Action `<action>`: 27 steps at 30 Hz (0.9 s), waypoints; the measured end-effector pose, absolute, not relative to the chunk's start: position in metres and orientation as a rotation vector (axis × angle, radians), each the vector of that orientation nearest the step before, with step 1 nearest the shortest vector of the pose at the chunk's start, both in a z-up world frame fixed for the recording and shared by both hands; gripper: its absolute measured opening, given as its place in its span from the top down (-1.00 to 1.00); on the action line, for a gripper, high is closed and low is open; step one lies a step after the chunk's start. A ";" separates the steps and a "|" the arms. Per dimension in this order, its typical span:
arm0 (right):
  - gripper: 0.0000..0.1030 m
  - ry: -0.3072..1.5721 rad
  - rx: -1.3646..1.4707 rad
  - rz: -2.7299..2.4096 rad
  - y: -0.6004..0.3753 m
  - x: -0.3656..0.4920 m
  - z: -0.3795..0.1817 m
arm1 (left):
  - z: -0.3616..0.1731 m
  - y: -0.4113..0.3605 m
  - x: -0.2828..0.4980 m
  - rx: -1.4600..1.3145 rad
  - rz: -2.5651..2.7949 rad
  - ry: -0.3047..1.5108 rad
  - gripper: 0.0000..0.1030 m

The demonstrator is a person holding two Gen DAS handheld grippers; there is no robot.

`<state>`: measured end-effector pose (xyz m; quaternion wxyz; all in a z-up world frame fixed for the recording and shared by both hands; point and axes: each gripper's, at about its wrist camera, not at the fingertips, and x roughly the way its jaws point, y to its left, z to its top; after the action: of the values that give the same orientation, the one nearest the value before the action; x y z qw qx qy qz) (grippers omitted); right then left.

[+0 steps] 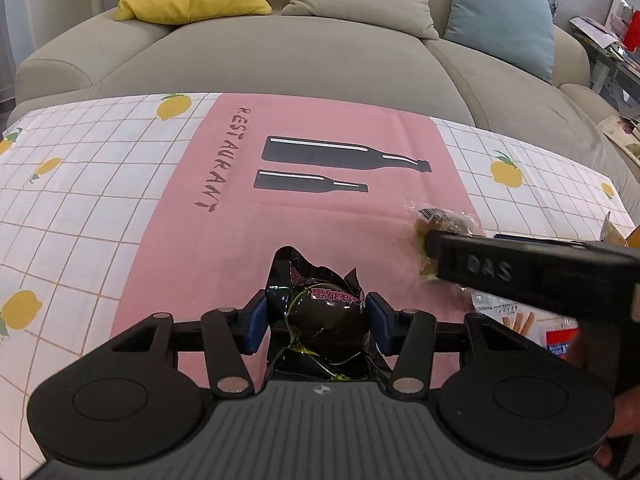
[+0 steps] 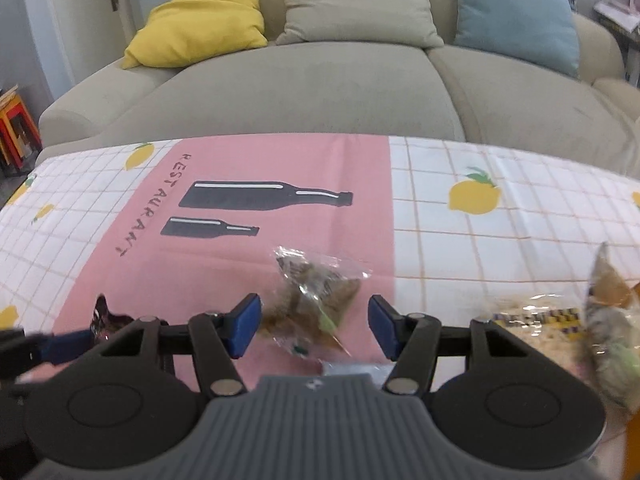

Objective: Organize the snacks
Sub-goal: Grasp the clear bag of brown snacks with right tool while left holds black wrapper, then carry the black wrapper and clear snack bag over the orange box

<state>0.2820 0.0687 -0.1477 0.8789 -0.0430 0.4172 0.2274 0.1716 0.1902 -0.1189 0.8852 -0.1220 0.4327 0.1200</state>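
My left gripper (image 1: 316,322) is shut on a glossy black snack packet (image 1: 316,308) with red print; both blue pads press its sides above the pink cloth panel (image 1: 320,220). My right gripper (image 2: 314,328) is closed on a crinkly clear packet of brown snack (image 2: 316,292), which fills the gap between its pads and looks a little blurred. In the left wrist view the right gripper (image 1: 434,236) reaches in from the right, its black finger crossing that clear packet (image 1: 444,218). The black packet's tip (image 2: 102,316) and the left gripper (image 2: 68,344) show at the right wrist view's left edge.
A lemon-print checked tablecloth (image 2: 500,248) covers the table. More snack packets lie at the right (image 2: 560,320) (image 1: 516,318). Behind the far edge stands a beige sofa (image 1: 320,60) with yellow, beige and blue cushions. A cluttered side table (image 1: 616,48) is far right.
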 end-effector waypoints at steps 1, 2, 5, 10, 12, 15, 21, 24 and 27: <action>-0.11 0.880 -0.078 0.470 0.070 0.284 -0.149 | -0.119 0.191 0.172 -0.258 0.250 0.900 -0.13; -0.08 0.897 -0.068 0.466 0.073 0.288 -0.151 | -0.120 0.191 0.172 -0.261 0.251 0.900 -0.13; 0.02 0.930 -0.053 0.462 0.078 0.294 -0.157 | -0.122 0.192 0.171 -0.263 0.253 0.904 -0.13; 0.21 0.929 -0.066 0.462 0.080 0.292 -0.160 | -0.122 0.192 0.167 -0.275 0.257 0.909 -0.13; 0.25 0.936 -0.071 0.462 0.079 0.292 -0.161 | -0.121 0.191 0.166 -0.279 0.257 0.908 -0.14; 0.30 0.925 -0.112 0.475 0.079 0.288 -0.161 | -0.119 0.191 0.163 -0.287 0.265 0.914 -0.14; 0.36 0.937 -0.096 0.505 0.072 0.277 -0.152 | -0.112 0.186 0.149 -0.312 0.276 0.913 -0.13; 0.36 0.905 -0.104 0.533 0.065 0.260 -0.140 | -0.104 0.183 0.141 -0.328 0.276 0.910 -0.13; 0.36 0.890 -0.110 0.552 0.053 0.242 -0.126 | -0.096 0.178 0.130 -0.345 0.278 0.906 -0.13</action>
<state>0.2420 0.0527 -0.1257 0.8646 -0.0527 0.4245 0.2634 0.1305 0.1777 -0.0958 0.8754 -0.1655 0.4342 0.1330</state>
